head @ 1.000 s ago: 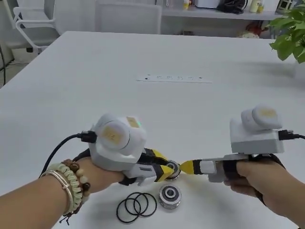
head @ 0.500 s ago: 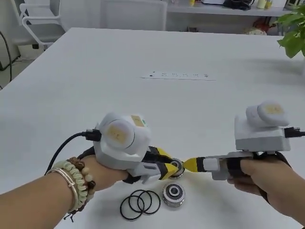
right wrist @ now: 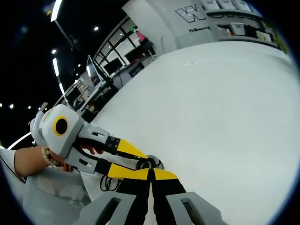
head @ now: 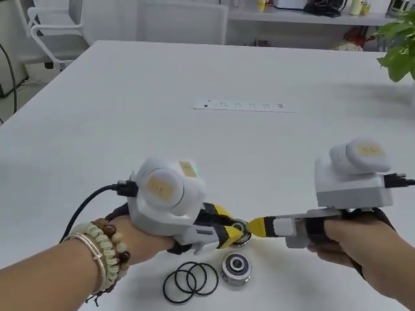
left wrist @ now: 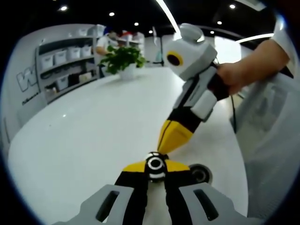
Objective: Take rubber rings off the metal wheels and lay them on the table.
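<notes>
My left gripper (head: 232, 232) is shut on a small metal wheel (head: 241, 231) just above the white table (head: 194, 142). In the left gripper view the wheel (left wrist: 155, 162) sits clamped between the yellow tips of the left gripper (left wrist: 155, 168). My right gripper (head: 251, 227) comes in from the right, shut, with its yellow tip against that wheel's rim. Whether it pinches a rubber ring is too small to tell. In the right gripper view the right gripper (right wrist: 151, 171) has its jaws together right at the wheel (right wrist: 150, 162). A second wheel (head: 234, 267) lies on the table beside three black rubber rings (head: 190, 280).
A white power strip (head: 245, 105) lies flat at the table's middle. A green plant (head: 402, 52) stands at the far right edge. Chairs (head: 45, 32) and shelves stand beyond the table. The loose wheel (left wrist: 200, 174) lies just below the held one.
The head camera has shifted a little. Both grippers stay joined at the held wheel, much as before. The loose wheel and rings have not moved.
</notes>
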